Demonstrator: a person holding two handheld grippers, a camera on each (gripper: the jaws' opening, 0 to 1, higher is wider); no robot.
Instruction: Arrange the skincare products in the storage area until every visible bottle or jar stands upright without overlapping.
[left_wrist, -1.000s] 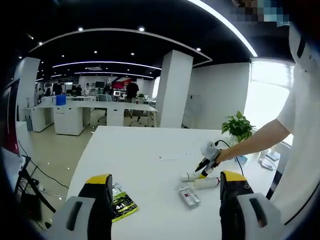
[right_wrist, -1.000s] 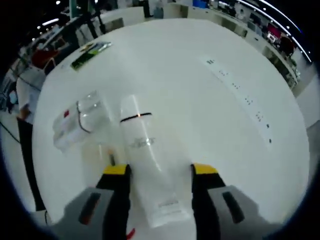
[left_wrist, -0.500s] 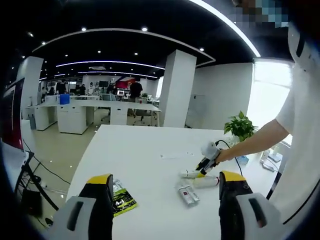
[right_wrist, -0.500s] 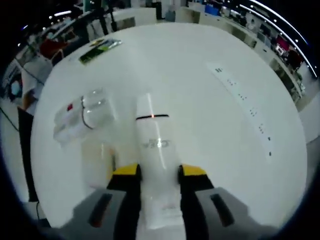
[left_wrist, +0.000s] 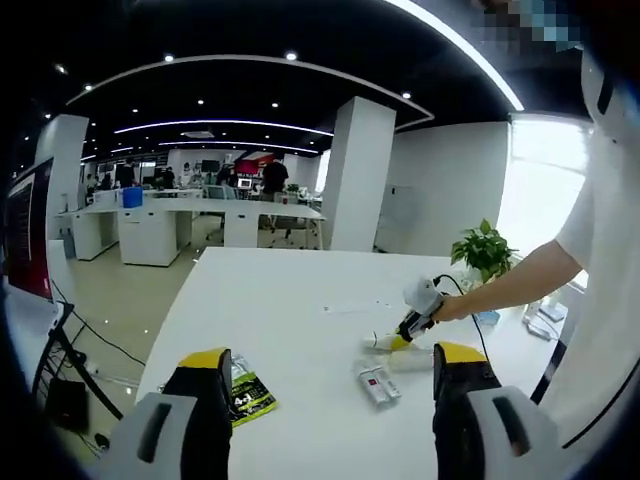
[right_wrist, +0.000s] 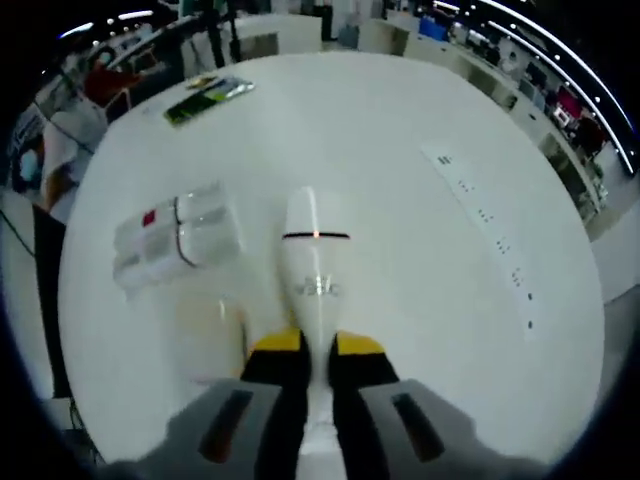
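right tongs (right_wrist: 316, 352) pinched on the white tube (right_wrist: 315, 270) low on its body, tube lying on the worktop (right_wrist: 420, 110) | clear boxed jar (right_wrist: 180, 238) just beside | tube looks light, soft, slippery: grip mid-body, not tail | left tongs (left_wrist: 325, 375) wide, holding nothing

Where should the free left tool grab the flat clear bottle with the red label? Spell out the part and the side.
Take the clear bottle across its narrow width, mid-body, coming down from above: it lies flat on the white table, so its long sides are the open ones. Keep off the side nearest the white tube, where the right tool is clamped.
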